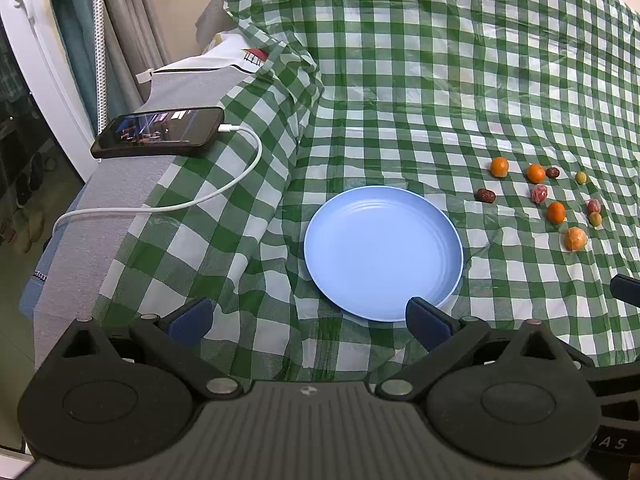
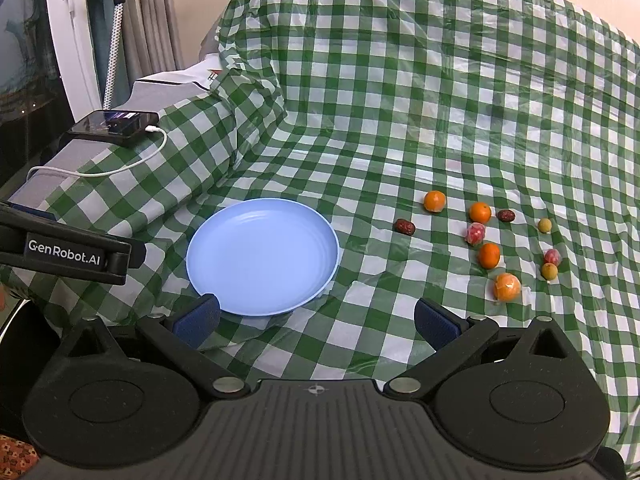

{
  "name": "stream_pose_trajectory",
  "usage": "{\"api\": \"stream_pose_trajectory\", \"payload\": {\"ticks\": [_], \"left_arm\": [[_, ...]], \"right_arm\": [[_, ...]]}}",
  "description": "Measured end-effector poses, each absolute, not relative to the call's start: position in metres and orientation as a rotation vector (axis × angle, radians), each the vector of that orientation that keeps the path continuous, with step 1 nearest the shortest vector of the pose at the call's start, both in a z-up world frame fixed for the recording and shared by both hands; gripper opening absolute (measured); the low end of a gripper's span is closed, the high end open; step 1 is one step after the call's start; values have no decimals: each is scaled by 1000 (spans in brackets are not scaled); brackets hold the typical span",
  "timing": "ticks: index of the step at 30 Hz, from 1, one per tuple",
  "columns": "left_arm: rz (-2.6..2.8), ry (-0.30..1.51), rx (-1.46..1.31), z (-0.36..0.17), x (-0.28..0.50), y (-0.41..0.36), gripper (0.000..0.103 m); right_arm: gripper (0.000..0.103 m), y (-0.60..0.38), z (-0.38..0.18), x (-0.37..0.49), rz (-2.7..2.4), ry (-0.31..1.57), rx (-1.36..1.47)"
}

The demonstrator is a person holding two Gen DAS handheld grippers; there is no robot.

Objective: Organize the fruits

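R gripper [image 2: 316, 320] open, empty; blue plate [image 2: 224, 276] bare; fruits [image 2: 489, 255] scattered right on cloth [image 2: 400, 100].

"GenRobot.AI" stands in white on the left gripper [image 2: 64, 258], seen from the right wrist.

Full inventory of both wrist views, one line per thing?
plate: 1, light blue, nothing on it, centre of cloth
oranges: 4, orange, right of plate; the nearest one looks wrapped or peeled
dates: 2, dark red, one beside plate, one far right
red wrapped pieces: 2, red, among oranges
small yellow-green fruits: 2, right edge of group
cloth: 1, green-white check, covers the surface
phone: 1, black, far left, screen lit
cable: 1, white, plugged into phone
left gripper: open, near plate
right gripper: open, near plate
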State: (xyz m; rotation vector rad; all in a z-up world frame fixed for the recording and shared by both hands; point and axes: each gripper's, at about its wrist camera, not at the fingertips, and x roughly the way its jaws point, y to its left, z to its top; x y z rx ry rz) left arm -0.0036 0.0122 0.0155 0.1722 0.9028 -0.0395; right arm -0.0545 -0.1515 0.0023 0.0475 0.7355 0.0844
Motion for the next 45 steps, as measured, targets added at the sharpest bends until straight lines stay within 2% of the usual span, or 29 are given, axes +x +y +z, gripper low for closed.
{"api": "stream_pose_trajectory", "payload": {"ticks": [19, 28, 36, 45], "left_arm": [[-21, 863, 175, 30, -13, 21, 103], [-54, 868, 161, 24, -8, 12, 103], [-77, 895, 183, 12, 12, -11, 103], [-190, 945, 230, -15, 60, -82, 103]], "right_arm": [[103, -152, 18, -67, 121, 658, 54], [103, -184, 21, -84, 3, 384, 89], [103, -226, -12, -64, -81, 472, 176], [102, -298, -75, -33, -302, 572, 212]]}}
